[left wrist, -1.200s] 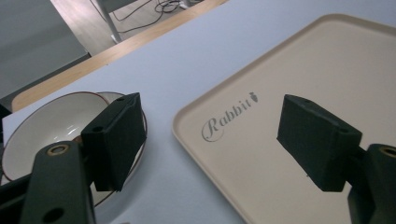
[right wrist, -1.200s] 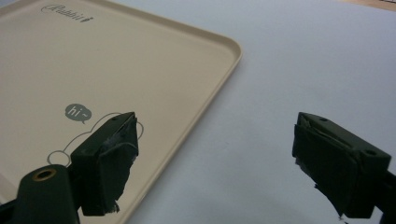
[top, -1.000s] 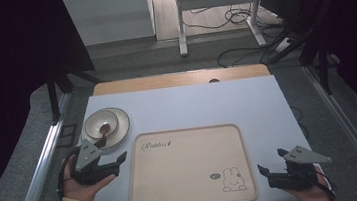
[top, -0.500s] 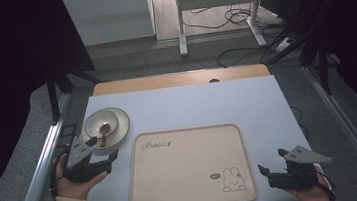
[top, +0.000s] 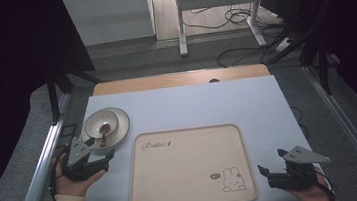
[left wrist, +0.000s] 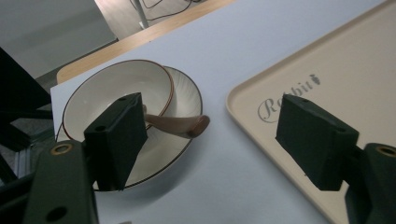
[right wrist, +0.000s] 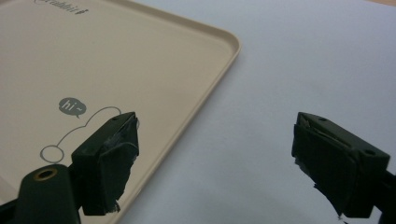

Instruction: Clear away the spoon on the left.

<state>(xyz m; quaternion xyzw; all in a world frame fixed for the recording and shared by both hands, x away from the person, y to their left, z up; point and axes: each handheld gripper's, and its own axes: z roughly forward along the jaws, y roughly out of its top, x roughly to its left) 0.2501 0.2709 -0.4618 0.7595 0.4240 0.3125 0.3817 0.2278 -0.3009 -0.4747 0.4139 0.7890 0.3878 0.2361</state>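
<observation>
Spoon [left wrist: 176,125]: brown, lying in the bowl [left wrist: 112,93], its handle sticking out over the rim toward the tray.
Bowl: white with a thin brown rim, sitting on a plate [left wrist: 187,95] at the left side of the counter [top: 192,104].
Left tongs [top: 100,161]: wide apart with nothing between them, just beside the plate; the jaws have just been closing a little.
Tray [top: 188,167]: tan, with a bunny picture, in the middle of the counter, nothing on it.
Right tongs [top: 269,174]: wide apart, holding nothing, resting near the tray's right corner.
Step now: it looks like the left tongs are lining up to grab the spoon or the dishes.
Next move: probably slide the left tongs forward around the spoon handle, then squeeze.
</observation>
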